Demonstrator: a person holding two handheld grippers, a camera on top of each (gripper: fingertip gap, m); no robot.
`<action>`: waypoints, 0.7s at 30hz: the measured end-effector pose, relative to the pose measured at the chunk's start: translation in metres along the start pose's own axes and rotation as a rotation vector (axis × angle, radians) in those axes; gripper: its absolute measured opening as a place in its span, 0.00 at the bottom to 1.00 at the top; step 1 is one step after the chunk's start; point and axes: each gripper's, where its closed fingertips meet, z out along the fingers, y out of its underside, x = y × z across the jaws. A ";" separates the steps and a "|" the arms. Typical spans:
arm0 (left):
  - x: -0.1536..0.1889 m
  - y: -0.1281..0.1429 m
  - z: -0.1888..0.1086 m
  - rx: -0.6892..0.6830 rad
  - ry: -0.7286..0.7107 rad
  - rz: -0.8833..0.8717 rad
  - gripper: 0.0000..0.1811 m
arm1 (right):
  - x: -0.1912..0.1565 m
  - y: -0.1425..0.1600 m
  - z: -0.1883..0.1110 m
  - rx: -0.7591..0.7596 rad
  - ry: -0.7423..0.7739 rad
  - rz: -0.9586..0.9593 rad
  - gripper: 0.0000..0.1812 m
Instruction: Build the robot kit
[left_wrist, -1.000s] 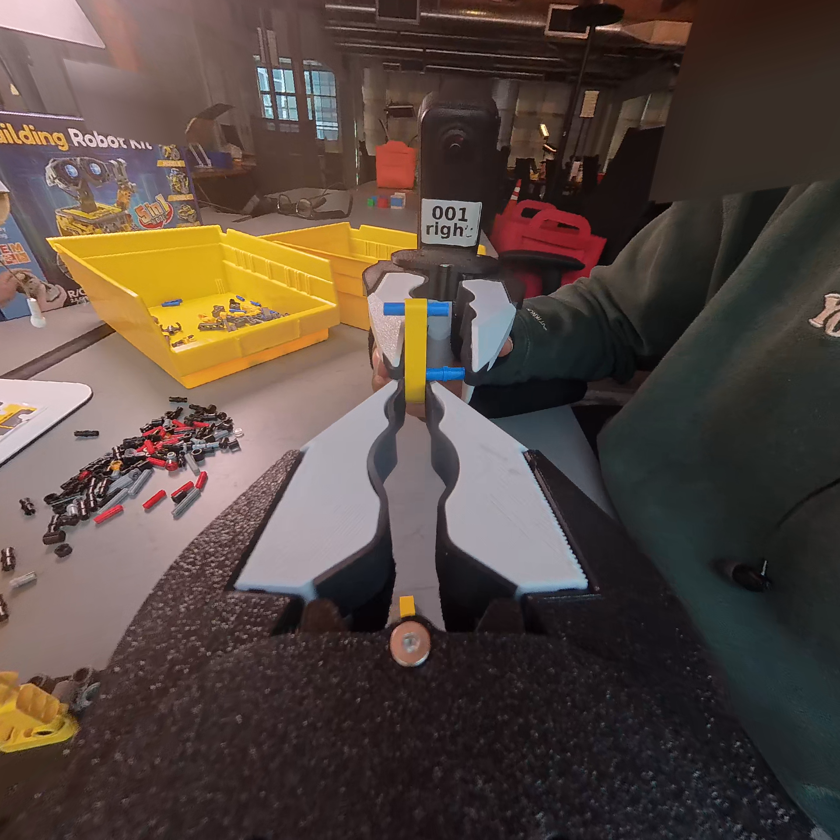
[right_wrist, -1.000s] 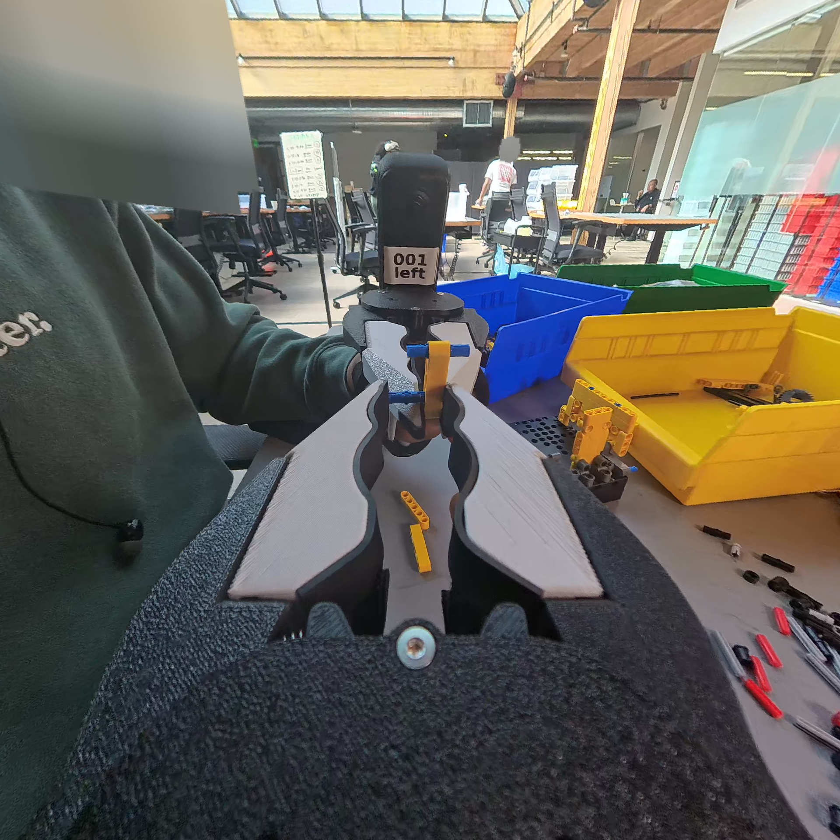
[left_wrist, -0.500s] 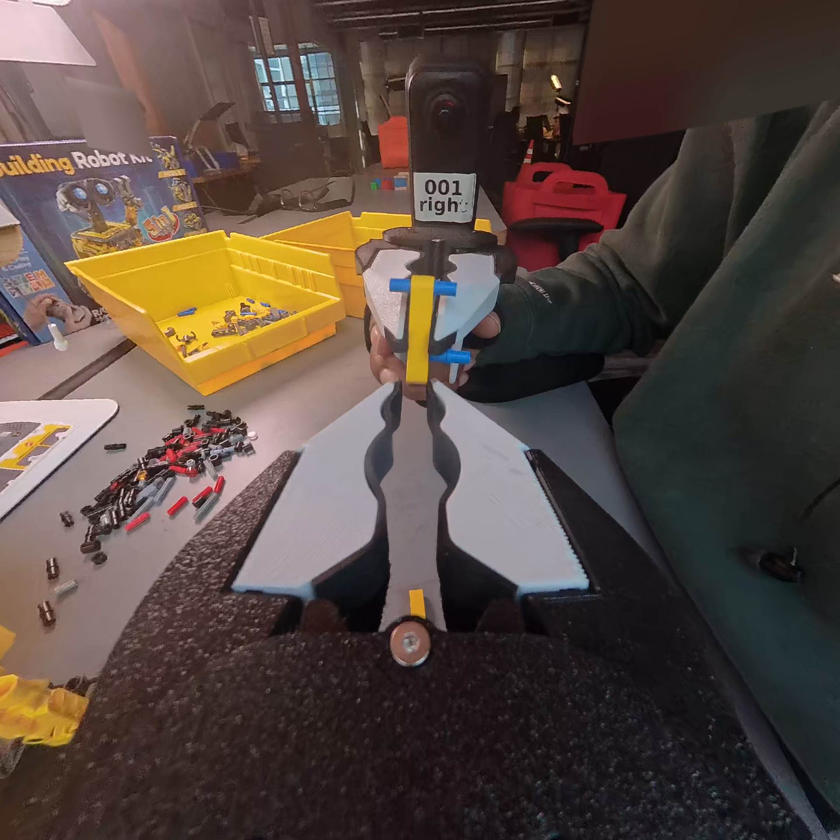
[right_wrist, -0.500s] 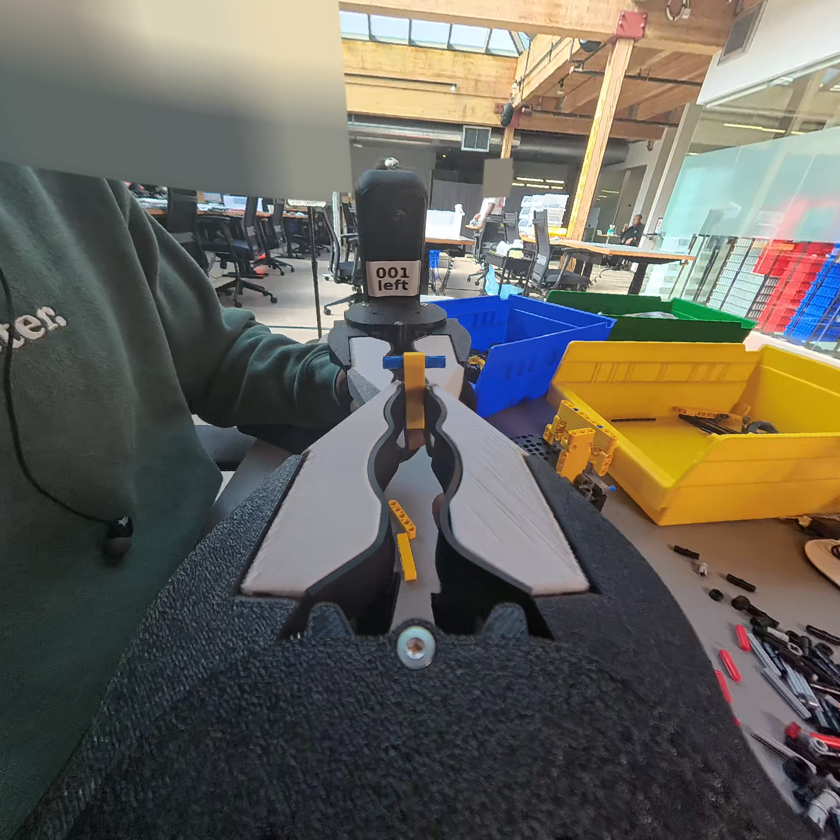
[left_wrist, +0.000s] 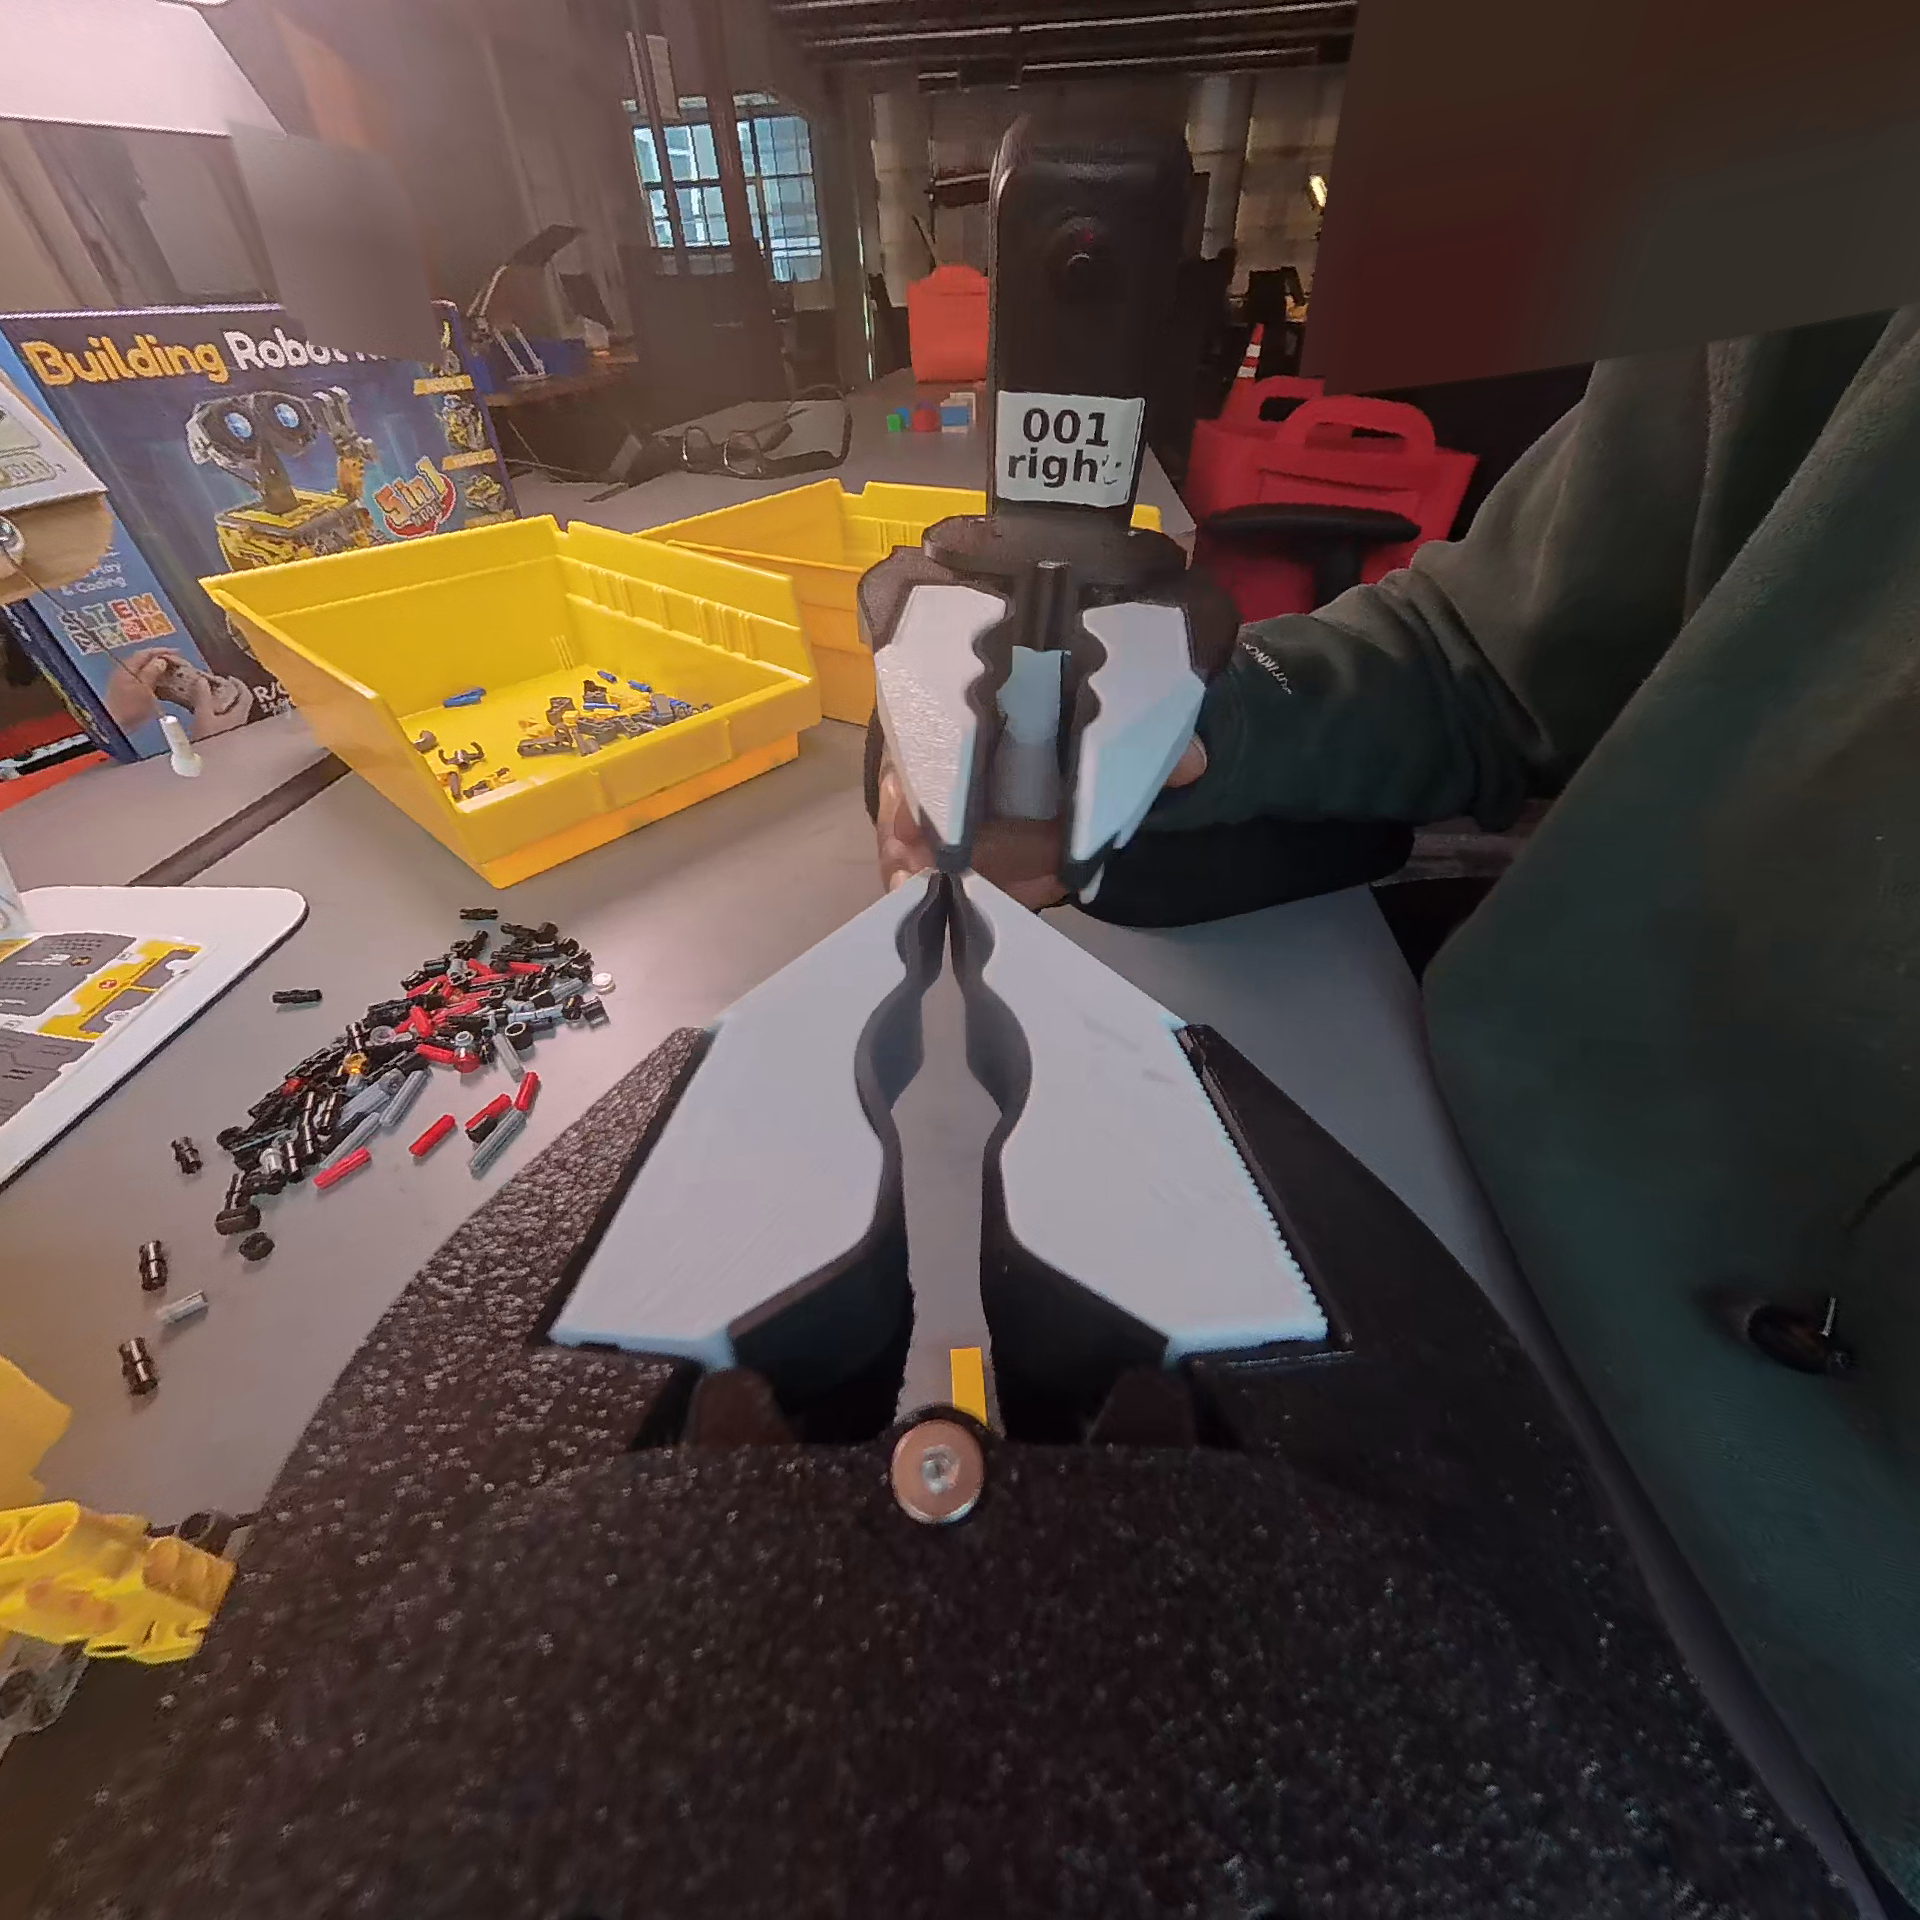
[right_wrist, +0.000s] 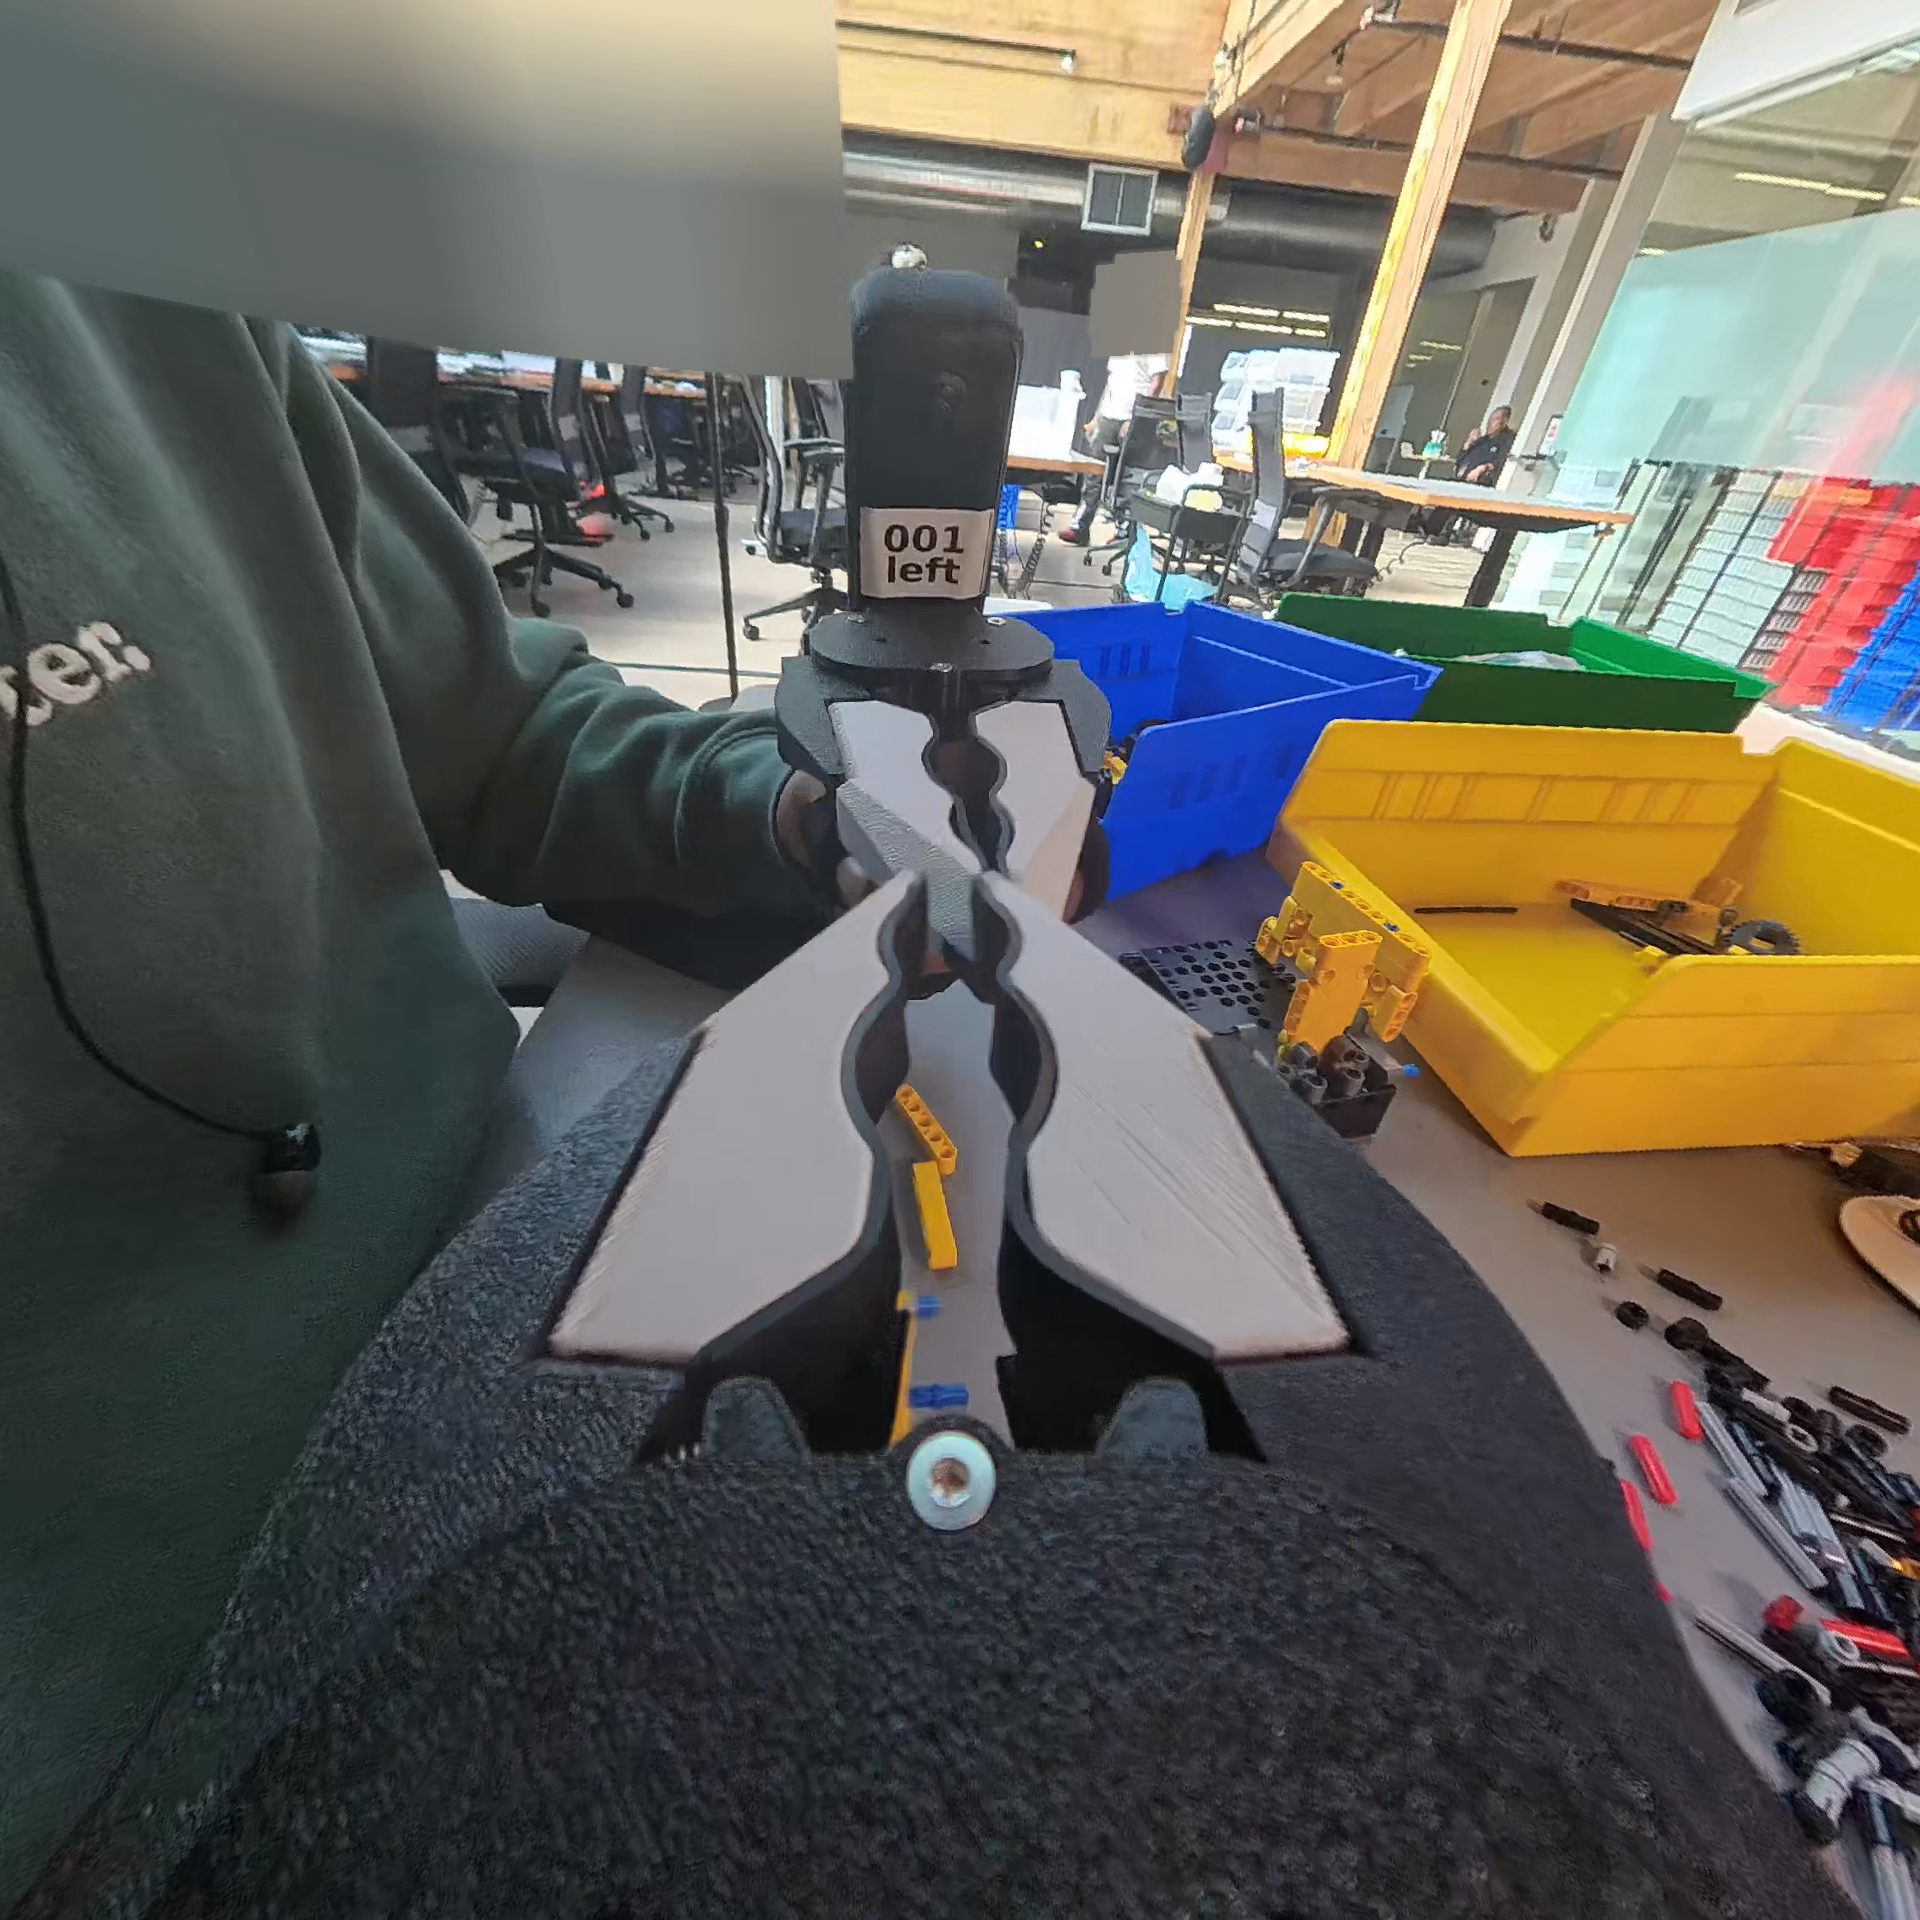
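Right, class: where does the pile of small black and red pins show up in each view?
Left wrist view: the pile of pins lies left of centre, beside the gripper.
Right wrist view: the same pile is at the lower right edge.
Shared landmark: the green sweatshirt, right side in the left view, left side in the right view.

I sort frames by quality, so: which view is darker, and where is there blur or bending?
Left wrist view: dim, reddish background, pile of pins sharp, straight lines bend near the edges. Right wrist view: bright daylight, yellow bin sharp, the pile smeared at the lower right edge.
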 end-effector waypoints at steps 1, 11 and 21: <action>0.000 0.004 0.001 -0.018 0.004 0.001 0.00 | 0.003 -0.001 -0.001 0.010 0.018 0.001 0.00; -0.031 0.027 -0.007 -0.135 -0.130 0.014 0.03 | 0.011 0.033 -0.033 -0.336 0.026 -0.036 0.06; -0.015 0.048 0.005 -0.244 -0.061 0.038 0.06 | -0.077 0.121 -0.060 -0.775 -0.157 0.032 0.19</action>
